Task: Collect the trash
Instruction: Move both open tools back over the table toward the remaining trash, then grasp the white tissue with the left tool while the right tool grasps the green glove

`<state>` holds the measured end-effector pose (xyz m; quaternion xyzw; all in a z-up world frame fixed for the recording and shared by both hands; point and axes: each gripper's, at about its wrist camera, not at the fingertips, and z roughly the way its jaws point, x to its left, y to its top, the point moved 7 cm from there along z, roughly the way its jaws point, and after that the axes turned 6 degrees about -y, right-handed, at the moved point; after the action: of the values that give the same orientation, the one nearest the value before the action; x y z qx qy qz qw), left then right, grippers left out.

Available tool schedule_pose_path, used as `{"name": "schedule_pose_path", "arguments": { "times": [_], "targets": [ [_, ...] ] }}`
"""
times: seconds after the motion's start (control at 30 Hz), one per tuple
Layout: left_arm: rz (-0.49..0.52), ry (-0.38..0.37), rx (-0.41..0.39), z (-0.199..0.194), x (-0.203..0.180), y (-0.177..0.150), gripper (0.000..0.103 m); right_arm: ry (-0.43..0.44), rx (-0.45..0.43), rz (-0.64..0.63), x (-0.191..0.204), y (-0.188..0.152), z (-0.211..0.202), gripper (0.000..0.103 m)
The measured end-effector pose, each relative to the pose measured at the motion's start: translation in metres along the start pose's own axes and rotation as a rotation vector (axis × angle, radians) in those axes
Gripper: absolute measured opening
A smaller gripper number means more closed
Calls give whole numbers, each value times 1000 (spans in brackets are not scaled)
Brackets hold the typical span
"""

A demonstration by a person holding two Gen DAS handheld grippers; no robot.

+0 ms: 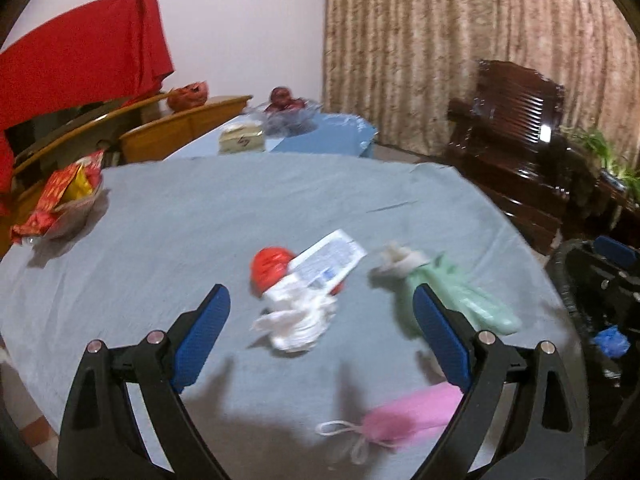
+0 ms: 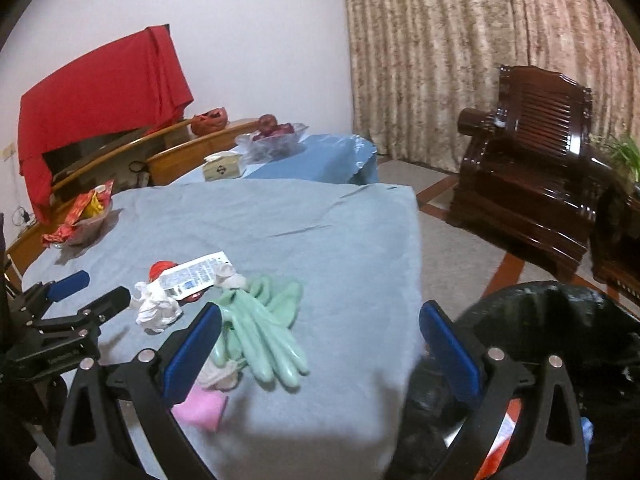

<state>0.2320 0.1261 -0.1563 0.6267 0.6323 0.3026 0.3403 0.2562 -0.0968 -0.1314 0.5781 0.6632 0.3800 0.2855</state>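
Observation:
Trash lies on a grey-blue tablecloth (image 1: 200, 220): a crumpled white tissue (image 1: 296, 316), a red wad (image 1: 269, 266), a white printed packet (image 1: 328, 262), green rubber gloves (image 1: 460, 300) and a pink item with a white cord (image 1: 404, 416). My left gripper (image 1: 322, 304) is open and empty, just short of the tissue. The same tissue (image 2: 156, 306), packet (image 2: 196, 276), gloves (image 2: 264, 328) and pink item (image 2: 200, 406) show in the right wrist view. My right gripper (image 2: 320, 324) is open and empty over the table's right edge. The left gripper (image 2: 90, 290) shows at its left.
A black-lined trash bin (image 2: 560, 328) with litter inside stands right of the table; it also shows in the left wrist view (image 1: 600, 280). A bowl of red snack packets (image 1: 68, 200) sits far left. A tissue box (image 1: 242, 140), fruit bowl (image 1: 286, 114) and dark wooden chair (image 2: 532, 148) stand beyond.

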Motion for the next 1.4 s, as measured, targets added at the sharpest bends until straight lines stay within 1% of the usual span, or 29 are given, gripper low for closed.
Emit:
{"name": "schedule_pose_path", "arguments": {
  "times": [0.03,0.2,0.43,0.5,0.57,0.63,0.67,0.77,0.87,1.0,1.1,1.2,1.23,1.37,1.4],
  "targets": [
    [-4,5,10,3,4,-2,84,3,2,-6,5,0,5,97],
    [-21,13,45,23,16,-11,82,10,23,-18,18,-3,26,97],
    [-42,11,94,50,23,-22,72,9,39,-46,30,-6,39,95],
    [-45,9,114,59,24,-25,68,11,44,-55,32,-7,42,94],
    [-47,-3,138,66,24,-28,55,15,49,-64,35,-7,44,93],
    [-53,-28,155,70,23,-31,36,21,55,-70,38,-7,47,91],
    [-50,-29,157,71,23,-31,32,26,60,-72,40,-7,49,91],
    [-45,-38,144,66,21,-30,24,42,71,-84,48,-7,55,88],
    [-48,-41,134,56,24,-30,22,58,76,-96,58,-7,61,85],
    [-64,-42,116,41,28,-28,22,87,99,-113,70,-8,73,72],
    [-62,-47,106,32,29,-26,22,101,113,-133,80,-11,81,69],
    [-72,-51,89,26,32,-21,22,103,147,-149,86,-19,91,64],
    [-75,-51,84,25,33,-19,22,102,156,-152,86,-20,94,60],
    [-80,-55,64,19,32,-14,22,103,186,-163,89,-28,102,52],
    [-76,-55,60,18,30,-13,22,103,191,-167,90,-31,103,49]
  ]
}}
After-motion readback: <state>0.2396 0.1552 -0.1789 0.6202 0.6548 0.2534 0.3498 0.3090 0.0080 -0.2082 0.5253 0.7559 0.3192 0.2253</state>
